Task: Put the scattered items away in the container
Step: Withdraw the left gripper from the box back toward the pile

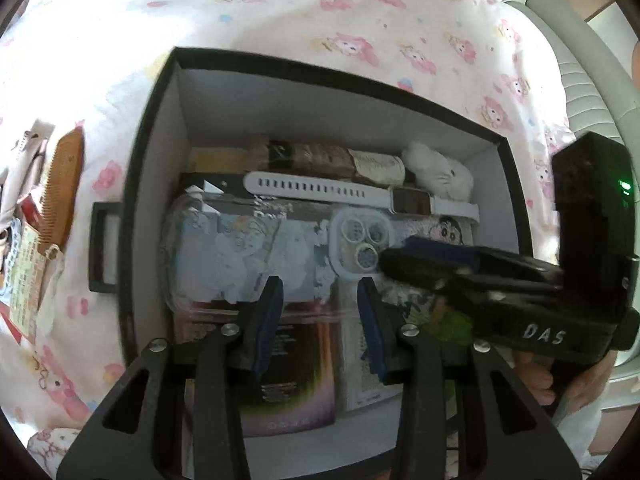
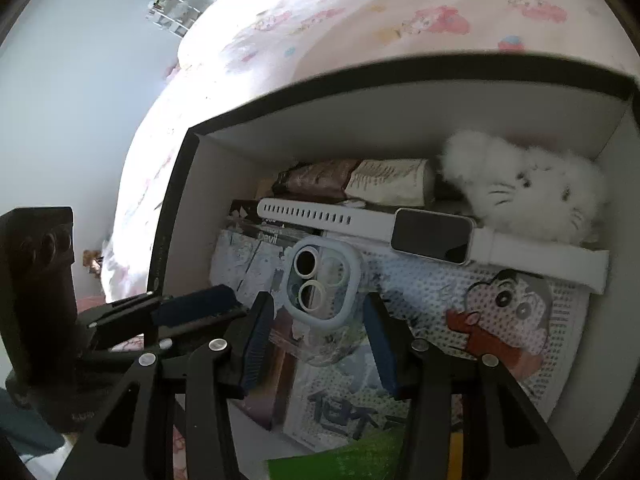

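Two grippers hang over the black box [image 1: 132, 184]: in the left wrist view our left gripper [image 1: 320, 292] stands open and empty above the clear phone case [image 1: 276, 248], whose long axis runs left to right, while a comb [image 1: 64, 184] waits outside at the left edge. In the right wrist view our right gripper [image 2: 320, 316] gapes empty around the case's camera ring [image 2: 320, 284], so we judge the left hand nearer the comb.

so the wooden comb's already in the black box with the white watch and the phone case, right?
No. The wooden comb lies outside the black box, on the bedsheet to its left, as the left wrist view shows. The white watch and phone case are inside.
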`<state>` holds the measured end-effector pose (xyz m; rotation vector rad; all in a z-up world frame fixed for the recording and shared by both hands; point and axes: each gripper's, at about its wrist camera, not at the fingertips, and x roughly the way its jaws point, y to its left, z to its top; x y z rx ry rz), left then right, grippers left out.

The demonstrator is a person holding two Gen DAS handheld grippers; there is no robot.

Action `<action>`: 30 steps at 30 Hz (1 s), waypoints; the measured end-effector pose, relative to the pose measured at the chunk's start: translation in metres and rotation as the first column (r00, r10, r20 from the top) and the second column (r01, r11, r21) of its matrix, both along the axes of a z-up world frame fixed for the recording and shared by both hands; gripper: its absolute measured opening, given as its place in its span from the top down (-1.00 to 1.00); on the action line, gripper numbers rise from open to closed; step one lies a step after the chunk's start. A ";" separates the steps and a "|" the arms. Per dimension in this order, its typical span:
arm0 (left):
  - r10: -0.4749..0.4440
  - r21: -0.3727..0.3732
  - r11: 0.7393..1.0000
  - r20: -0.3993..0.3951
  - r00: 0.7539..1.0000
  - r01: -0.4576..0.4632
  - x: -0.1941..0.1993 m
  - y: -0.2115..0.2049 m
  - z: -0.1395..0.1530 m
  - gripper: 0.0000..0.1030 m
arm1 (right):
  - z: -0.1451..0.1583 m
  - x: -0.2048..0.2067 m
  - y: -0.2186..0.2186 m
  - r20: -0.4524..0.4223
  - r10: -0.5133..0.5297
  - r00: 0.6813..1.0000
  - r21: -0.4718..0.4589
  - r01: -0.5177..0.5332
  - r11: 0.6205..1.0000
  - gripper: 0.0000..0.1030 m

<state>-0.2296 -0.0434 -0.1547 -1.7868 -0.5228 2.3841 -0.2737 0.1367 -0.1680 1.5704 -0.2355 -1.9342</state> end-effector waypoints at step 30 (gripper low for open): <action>-0.117 -0.095 0.992 -0.359 0.926 0.088 0.115 0.025 0.125 0.09 | 0.147 0.165 -0.003 -0.560 -0.155 0.814 0.161 0.290 0.943 0.15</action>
